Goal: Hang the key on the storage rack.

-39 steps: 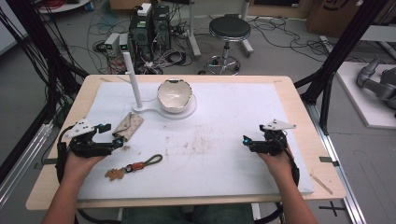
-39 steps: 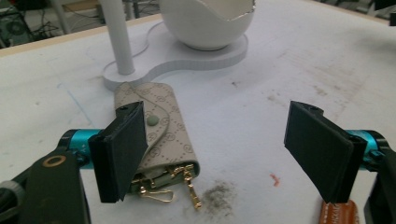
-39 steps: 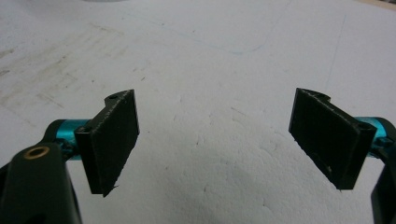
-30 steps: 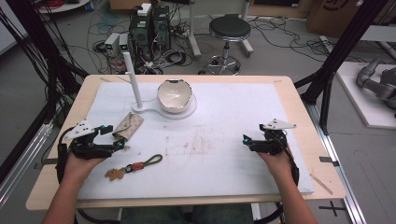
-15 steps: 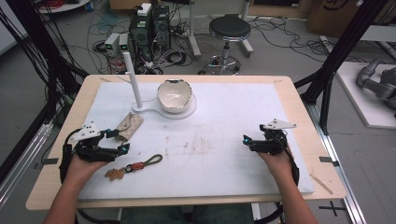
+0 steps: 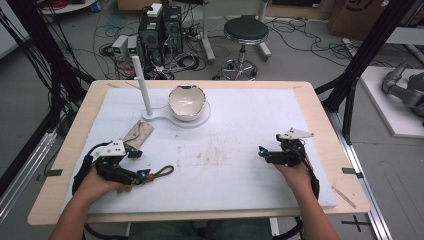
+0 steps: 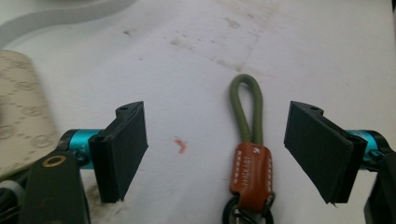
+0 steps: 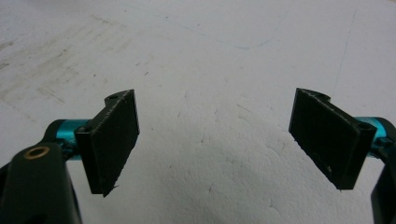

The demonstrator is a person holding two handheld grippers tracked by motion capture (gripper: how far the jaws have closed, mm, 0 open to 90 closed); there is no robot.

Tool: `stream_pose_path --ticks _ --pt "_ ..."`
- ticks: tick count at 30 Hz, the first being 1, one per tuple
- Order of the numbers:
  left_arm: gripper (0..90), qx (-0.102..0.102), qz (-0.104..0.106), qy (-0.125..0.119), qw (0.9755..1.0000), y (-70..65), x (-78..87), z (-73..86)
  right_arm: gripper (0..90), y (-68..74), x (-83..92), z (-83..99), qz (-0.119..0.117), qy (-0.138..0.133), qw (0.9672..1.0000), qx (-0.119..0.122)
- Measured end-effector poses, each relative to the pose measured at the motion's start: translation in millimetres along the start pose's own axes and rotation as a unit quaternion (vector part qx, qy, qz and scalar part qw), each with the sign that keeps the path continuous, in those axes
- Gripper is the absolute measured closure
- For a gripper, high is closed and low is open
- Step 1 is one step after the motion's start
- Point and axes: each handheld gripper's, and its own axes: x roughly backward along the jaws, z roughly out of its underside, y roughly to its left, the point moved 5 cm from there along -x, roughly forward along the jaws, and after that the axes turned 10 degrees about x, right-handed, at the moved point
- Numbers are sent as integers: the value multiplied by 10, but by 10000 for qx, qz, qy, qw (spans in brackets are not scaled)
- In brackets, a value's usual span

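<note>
On the white mat point(image 6: 240, 120), in the high view, the left gripper point(image 6: 142, 167) sits at the near-left end of a keychain strap point(image 6: 162, 172), just beside a patterned pouch point(image 6: 138, 133); the right gripper point(image 6: 261, 151) rests well apart, seemingly over bare mat. In the left gripper view, the jaws stand spread with the strap (olive loop, brown leather tab) lying between them, untouched. In the right gripper view, the jaws gape wide over the mat.
</note>
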Motion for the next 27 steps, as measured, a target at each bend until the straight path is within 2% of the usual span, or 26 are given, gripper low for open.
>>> stream_pose_path --ticks 5,7,14,15,17,21,22,27 --pt "235 -195 66 282 9994 -57 -81 27 162 9 -7 -3 -1 -3 10000 41" --pt "249 -207 81 374 9991 -65 -107 48 162 14 -5 -2 -15 7 10000 24" --pt "373 -362 94 824 9959 -77 -157 132 162 10 -9 1 -12 19 10000 57" --pt "411 -469 -10 855 9952 -77 -157 133 162 11 -10 1 -13 19 10000 53" --pt "471 -486 -97 914 9946 -80 -158 115 162 14 -13 2 -28 22 10000 52" --pt "622 -617 12 934 9937 -117 -157 110 162 18 -15 1 -15 39 10000 83" --pt "668 -691 4 972 9929 -119 -153 110 162 22 -15 1 -21 40 10000 77" --pt "687 -681 20 960 9930 -123 -153 98 162 23 -12 0 -14 41 10000 81"
